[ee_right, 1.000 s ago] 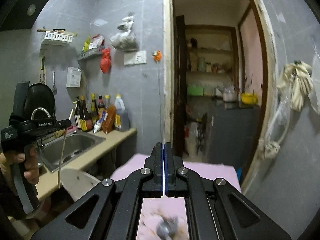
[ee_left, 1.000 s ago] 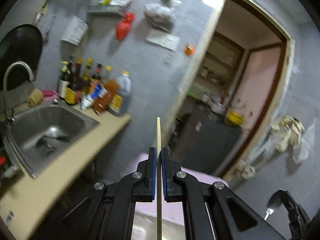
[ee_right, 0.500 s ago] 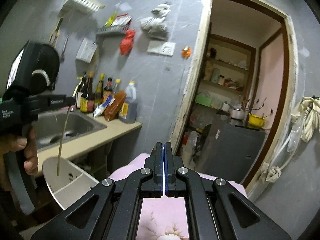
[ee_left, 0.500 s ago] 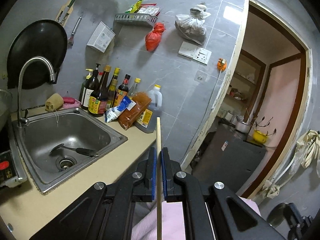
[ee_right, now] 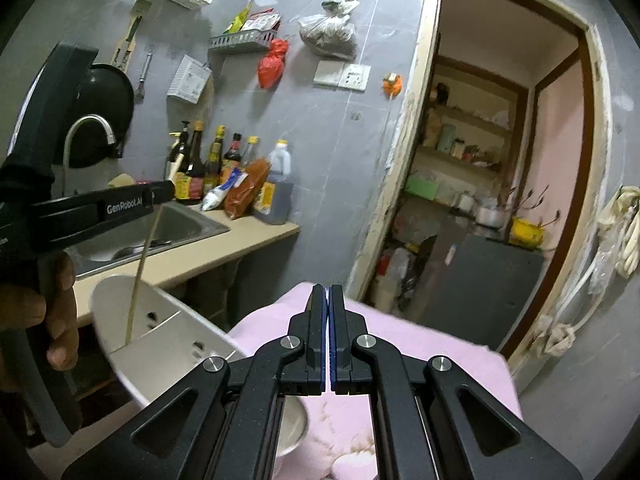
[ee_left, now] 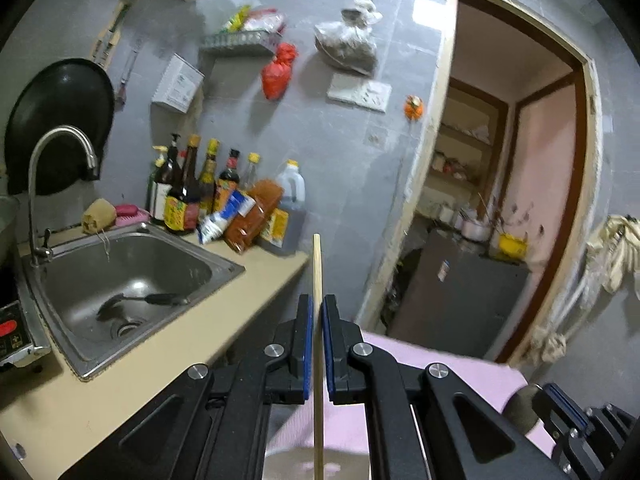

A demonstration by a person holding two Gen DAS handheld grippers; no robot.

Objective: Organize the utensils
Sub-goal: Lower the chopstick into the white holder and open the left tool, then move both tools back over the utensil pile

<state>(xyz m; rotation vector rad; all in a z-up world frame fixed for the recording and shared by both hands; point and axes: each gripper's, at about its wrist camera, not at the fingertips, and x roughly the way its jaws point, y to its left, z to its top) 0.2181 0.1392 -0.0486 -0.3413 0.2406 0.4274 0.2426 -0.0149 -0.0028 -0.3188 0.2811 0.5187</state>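
Steel holder (ee_right: 160, 344) now sits directly beneath the left tool (ee_left: 316, 344), closer than a moment ago; its clamped wooden chopstick (ee_right: 140, 276) dips inside, apparently ready for release. Right tool (ee_right: 328, 340) stays closed, empty.

Both wrist cameras sit close behind their own fingers, looking along them across the kitchen toward the grey tiled wall. The left view faces the sink (ee_left: 120, 280) and bench (ee_left: 168, 360) nearby; the right view, seemingly from further right, takes in the left gripper (ee_right: 160, 198) itself. Both share the bottles (ee_left: 192, 188), doorway (ee_left: 516, 184) and pink cloth (ee_right: 420, 368)
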